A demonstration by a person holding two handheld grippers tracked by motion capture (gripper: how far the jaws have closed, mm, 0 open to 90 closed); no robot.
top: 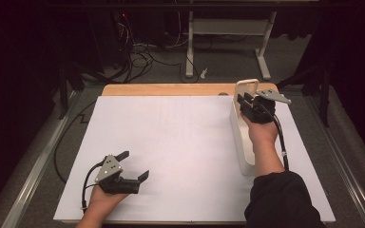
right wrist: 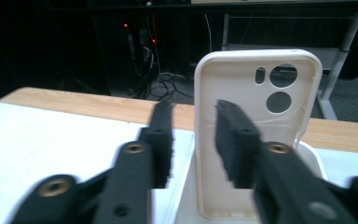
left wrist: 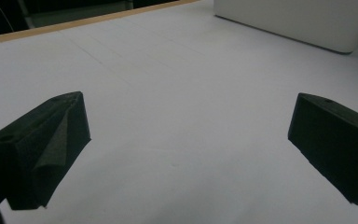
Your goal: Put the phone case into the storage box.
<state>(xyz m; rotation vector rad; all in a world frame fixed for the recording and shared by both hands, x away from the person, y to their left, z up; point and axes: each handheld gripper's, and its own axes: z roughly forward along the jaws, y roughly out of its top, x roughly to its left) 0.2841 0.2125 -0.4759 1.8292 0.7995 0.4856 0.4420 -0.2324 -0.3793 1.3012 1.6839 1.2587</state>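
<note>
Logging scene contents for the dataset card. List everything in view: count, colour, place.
phone case: 1, cream-white, upright at the far end of the tray, the right gripper's pads either side of its left edge
tray: 1, white, long, right side of the sheet
sheet: 1, white, covers the table
table: 1, wooden, edge shows at the far side
left gripper: 1, black, near left, jaws wide open over bare sheet
right gripper: 1, black, at the case

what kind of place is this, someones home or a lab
Most likely a lab or recording workspace, not a home: a white work surface on a wooden table, tangled cables on the floor behind, and dark surroundings with a metal frame stand.
</note>
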